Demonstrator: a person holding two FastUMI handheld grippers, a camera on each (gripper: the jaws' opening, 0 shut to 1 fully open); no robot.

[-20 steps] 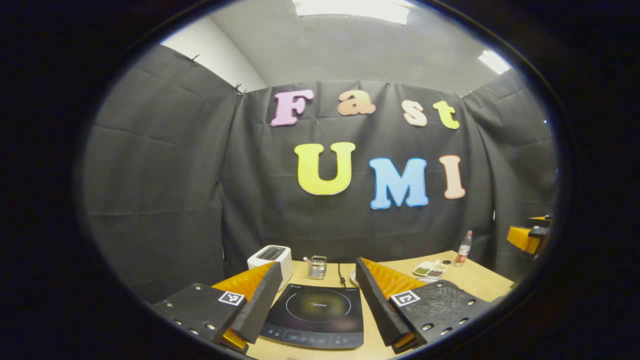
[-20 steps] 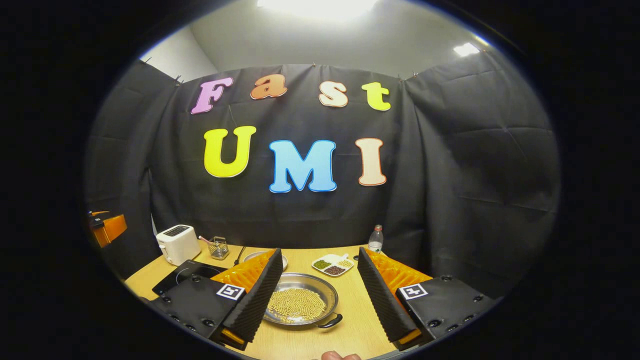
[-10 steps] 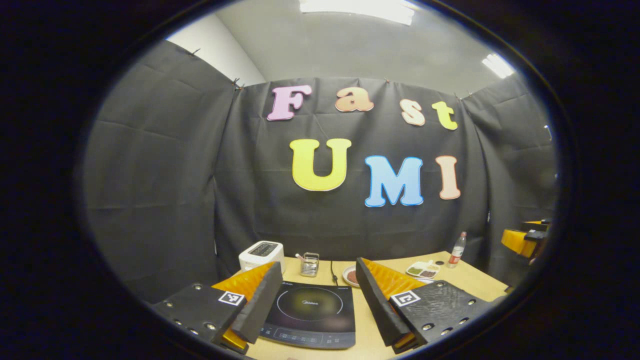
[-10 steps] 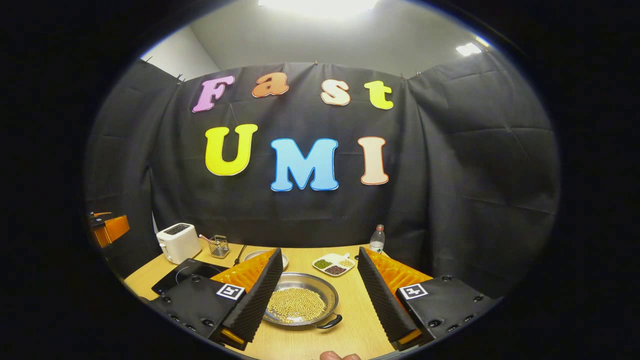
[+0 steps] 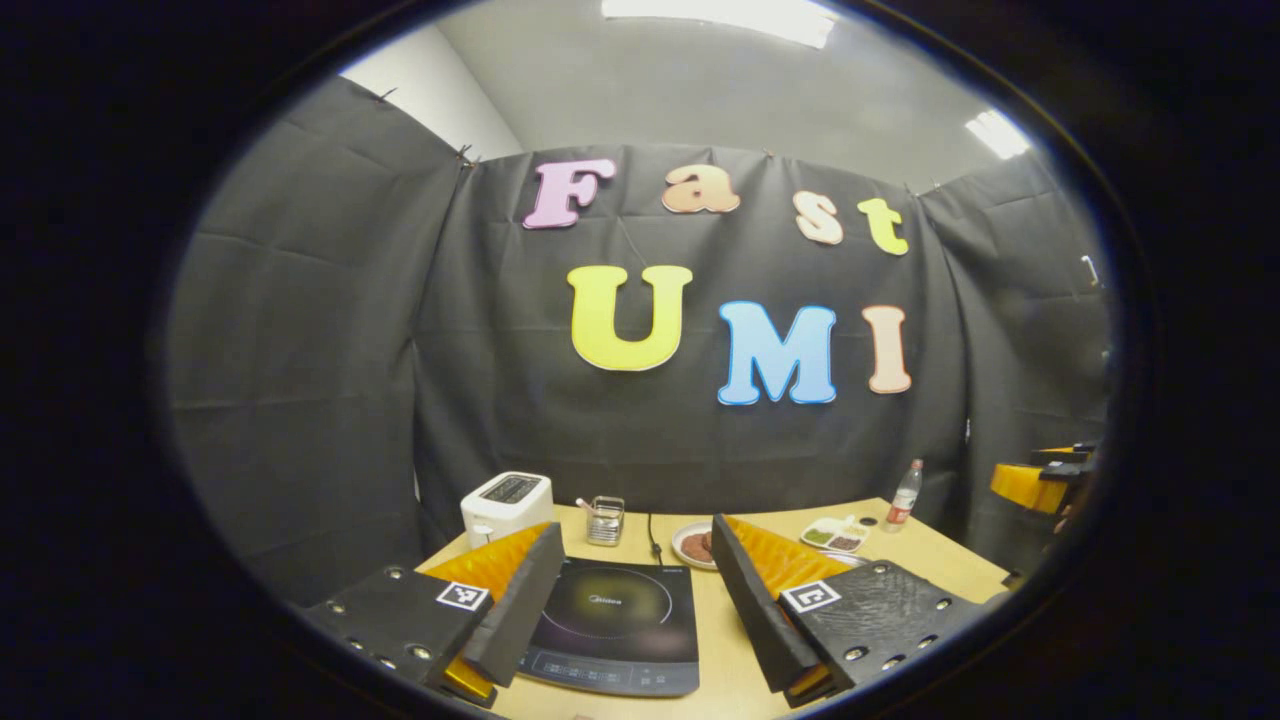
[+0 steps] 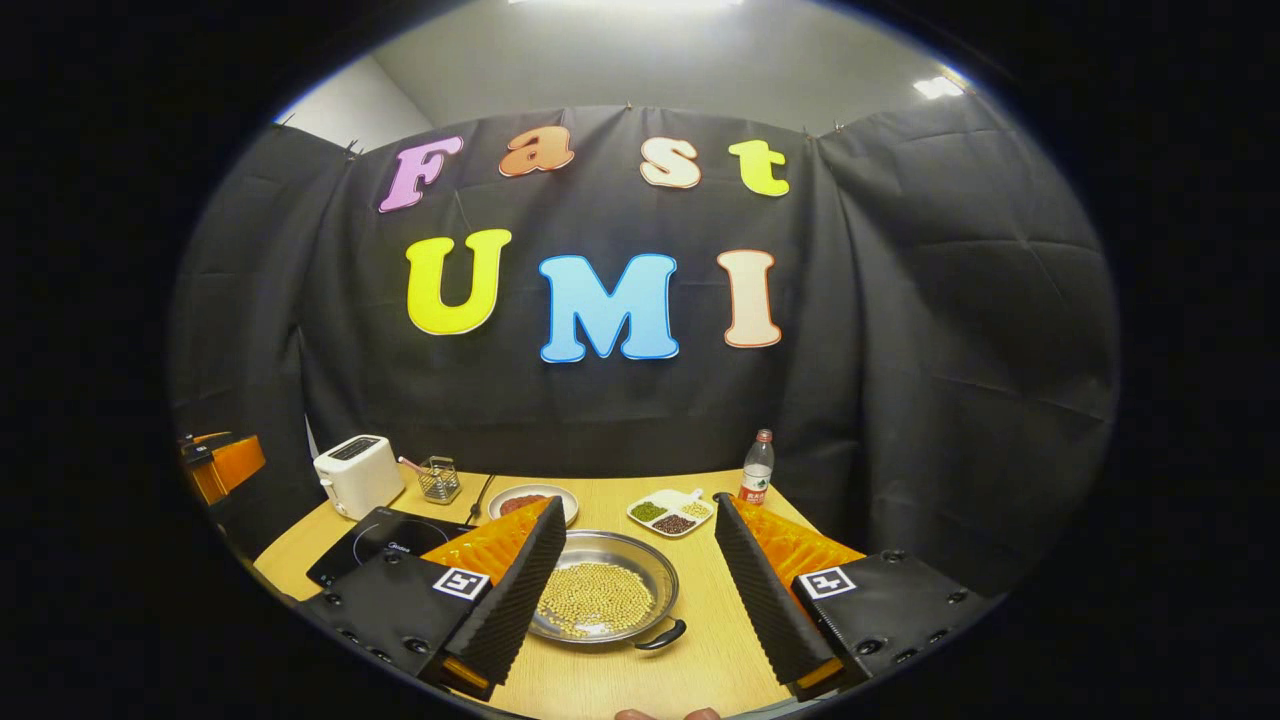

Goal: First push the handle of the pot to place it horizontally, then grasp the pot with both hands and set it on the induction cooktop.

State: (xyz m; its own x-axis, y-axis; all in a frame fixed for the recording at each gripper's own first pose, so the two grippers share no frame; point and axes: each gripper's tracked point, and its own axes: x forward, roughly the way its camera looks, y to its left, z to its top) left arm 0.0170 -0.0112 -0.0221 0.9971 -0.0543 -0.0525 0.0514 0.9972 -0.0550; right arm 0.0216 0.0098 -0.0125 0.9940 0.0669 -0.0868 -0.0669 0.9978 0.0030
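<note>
progress: nothing done, handle push pending | pot (image 6: 600, 595) sitting on table (image 6: 700, 660), handle (image 6: 662, 636) at 5 o'clock | induction cooktop (image 5: 610, 625) waiting bare | left gripper (image 5: 630, 610) and right gripper (image 6: 638, 590) hovering wide, holding nothing

Along the back of your wooden worktop (image 6: 600, 690) you have a white toaster (image 6: 357, 473), a wire basket (image 6: 438, 479), a plate (image 6: 527, 501) of something reddish, a divided dish (image 6: 670, 514) of beans, and a bottle (image 6: 758, 468).

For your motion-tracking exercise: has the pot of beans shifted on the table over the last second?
No. In the right gripper view the pot keeps its place beside the sectioned dish and plate; the camera itself tilted.
</note>
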